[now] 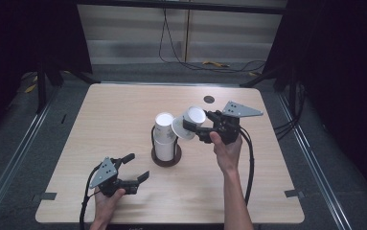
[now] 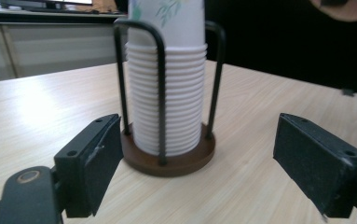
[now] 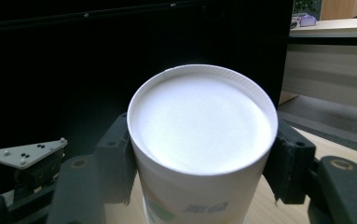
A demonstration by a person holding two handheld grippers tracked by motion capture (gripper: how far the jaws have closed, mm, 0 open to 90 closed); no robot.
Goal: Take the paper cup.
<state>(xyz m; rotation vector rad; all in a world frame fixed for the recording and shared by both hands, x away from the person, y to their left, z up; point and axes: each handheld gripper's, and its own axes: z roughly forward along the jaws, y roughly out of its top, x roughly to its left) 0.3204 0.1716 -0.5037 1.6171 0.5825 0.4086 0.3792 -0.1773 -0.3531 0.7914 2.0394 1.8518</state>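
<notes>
White cup [image 3: 199, 154] base hides the right tool's [image 3: 199, 168] pads

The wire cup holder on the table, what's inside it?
Inside the wire holder stands a nested stack of white paper cups, their ribbed rims piled up from the round brown base. The stack hides the base's centre and whatever is inside the cups.

The left claw [image 1: 134, 166] rests low in the left hand [image 1: 108, 197], jaws wide apart. The right claw [image 1: 190, 128], raised in the right hand [image 1: 226, 151], is clamped, pointing leftward.
</notes>
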